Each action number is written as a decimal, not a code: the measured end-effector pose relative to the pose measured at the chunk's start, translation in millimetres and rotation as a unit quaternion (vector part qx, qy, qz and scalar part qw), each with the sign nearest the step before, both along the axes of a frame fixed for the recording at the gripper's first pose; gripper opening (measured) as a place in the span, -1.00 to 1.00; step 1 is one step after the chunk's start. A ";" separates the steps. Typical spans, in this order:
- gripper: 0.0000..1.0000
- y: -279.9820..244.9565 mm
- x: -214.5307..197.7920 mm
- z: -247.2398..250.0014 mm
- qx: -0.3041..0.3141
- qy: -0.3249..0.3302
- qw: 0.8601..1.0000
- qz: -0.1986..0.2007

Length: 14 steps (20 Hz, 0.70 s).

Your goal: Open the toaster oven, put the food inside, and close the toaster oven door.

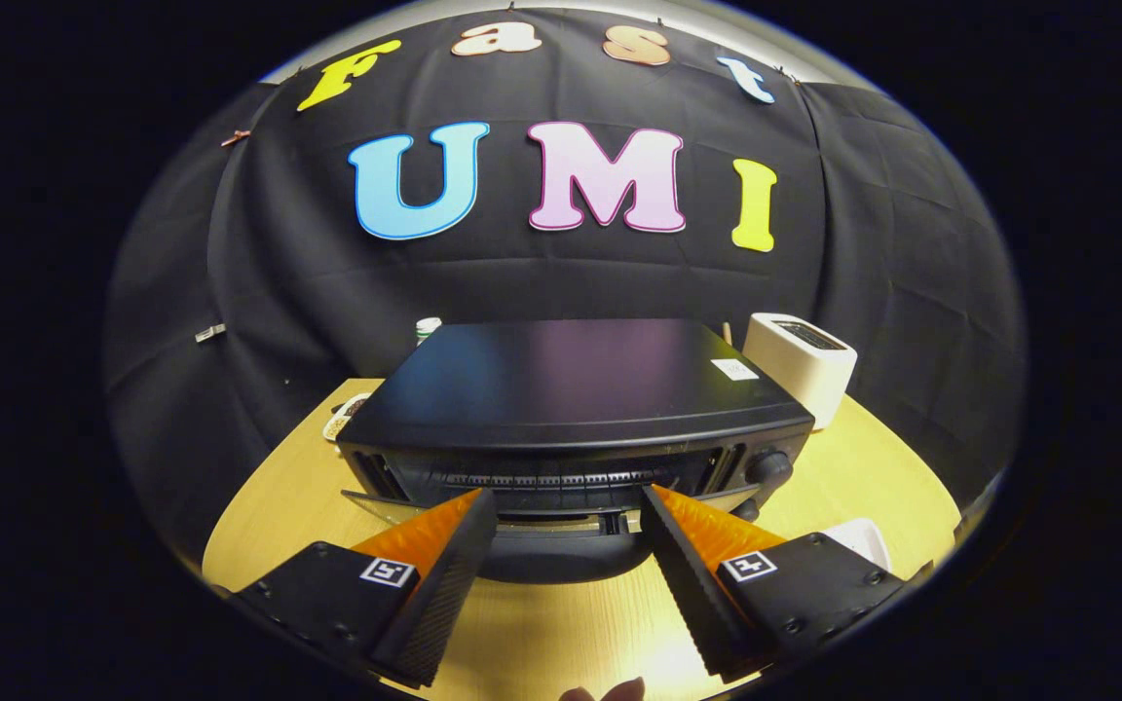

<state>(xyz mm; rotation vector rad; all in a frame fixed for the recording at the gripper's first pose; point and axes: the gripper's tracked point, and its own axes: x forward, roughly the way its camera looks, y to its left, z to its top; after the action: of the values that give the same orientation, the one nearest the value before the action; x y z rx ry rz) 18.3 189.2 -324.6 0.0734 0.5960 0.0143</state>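
The claw (569, 501) is hovering with fingers apart, just before the toaster oven (576, 419) on the worktop (873, 467); its door (561, 545) is standing slightly ajar, so opening seems underway; loading and closing remain.

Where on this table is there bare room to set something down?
Bare wood lies near the tongs, below the toaster oven door handle, and right of the oven toward the white toaster. Left of the oven is crowded by a small item. The tongs are open at the handle.
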 end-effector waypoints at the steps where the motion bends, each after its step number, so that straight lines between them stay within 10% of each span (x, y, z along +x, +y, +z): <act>1: 0.96 0.4 -6.7 -1.2 0.000 0.005 1.000 0.003; 14: 0.94 -0.3 -89.9 -47.8 0.008 0.126 0.992 0.022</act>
<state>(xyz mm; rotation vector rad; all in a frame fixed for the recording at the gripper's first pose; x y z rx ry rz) -71.6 188.9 -372.4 0.0784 0.8493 0.0523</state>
